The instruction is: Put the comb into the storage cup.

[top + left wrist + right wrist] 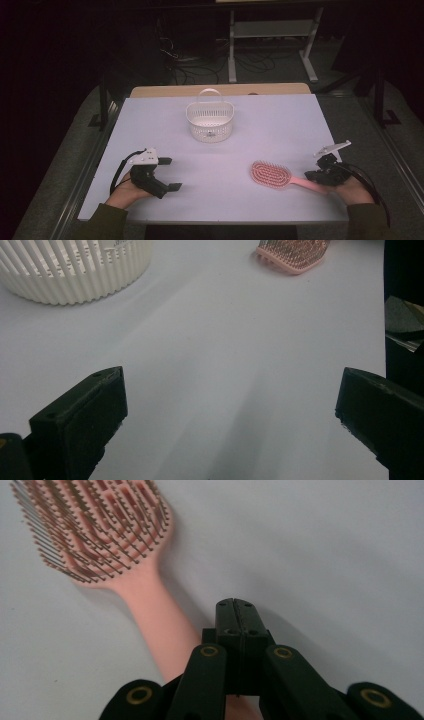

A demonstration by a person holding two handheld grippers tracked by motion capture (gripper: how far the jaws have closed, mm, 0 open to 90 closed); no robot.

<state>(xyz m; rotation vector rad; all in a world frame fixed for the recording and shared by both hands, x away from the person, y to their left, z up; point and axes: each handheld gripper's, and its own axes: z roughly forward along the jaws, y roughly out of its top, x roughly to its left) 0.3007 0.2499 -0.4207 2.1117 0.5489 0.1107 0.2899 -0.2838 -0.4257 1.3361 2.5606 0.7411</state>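
Fingers of the right gripper (235,611) sat pressed together above the pink hairbrush (274,176) handle; the left gripper (169,174) gaped wide. White basket (210,120) contents were unclear.

A pink hairbrush (272,175) lies on the plain white table (280,125); the slatted basket (210,120) is cream, both grippers black.

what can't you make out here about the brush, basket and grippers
- Pink hairbrush: in the right gripper view the handle's end passes under the shut right gripper, so contact can't be told.
- White basket: left gripper view's top edge cuts it off.
- Basket interior, high view: small dark item, too small to identify.
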